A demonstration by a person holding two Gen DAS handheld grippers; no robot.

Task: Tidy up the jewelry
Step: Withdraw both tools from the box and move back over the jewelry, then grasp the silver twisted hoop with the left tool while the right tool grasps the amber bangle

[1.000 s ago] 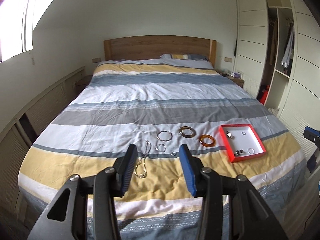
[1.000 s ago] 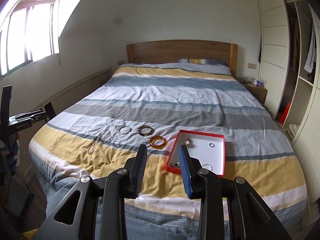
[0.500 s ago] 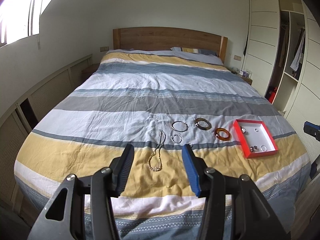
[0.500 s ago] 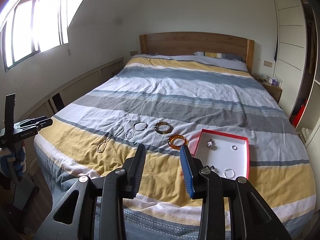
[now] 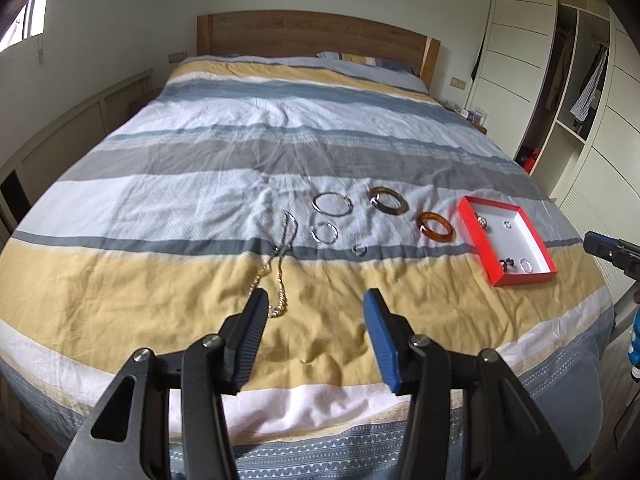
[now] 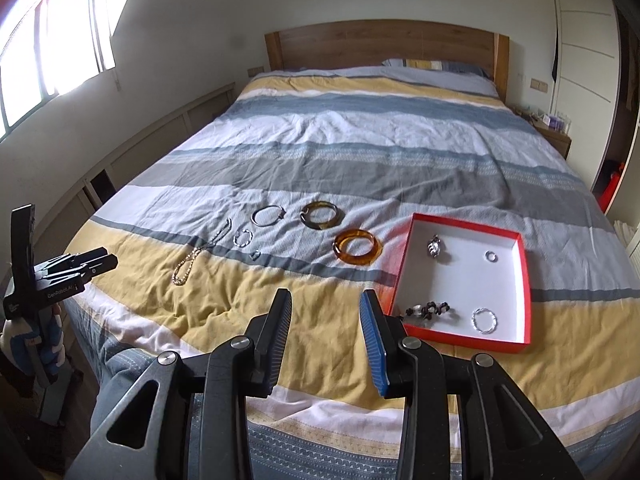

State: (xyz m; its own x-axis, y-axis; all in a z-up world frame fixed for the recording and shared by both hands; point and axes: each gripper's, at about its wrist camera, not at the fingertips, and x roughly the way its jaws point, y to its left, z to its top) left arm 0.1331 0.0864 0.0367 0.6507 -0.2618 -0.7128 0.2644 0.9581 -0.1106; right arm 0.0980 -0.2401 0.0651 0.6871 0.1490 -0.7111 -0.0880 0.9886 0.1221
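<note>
progress: early | red tray holds four small pieces | bangles, chain on bed left of tray | left tongs, right tongs apart, empty

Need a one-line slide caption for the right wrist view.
Open right gripper above a striped bed, loose bangles and a chain to its left, red tray of small jewelry to its right.
</note>
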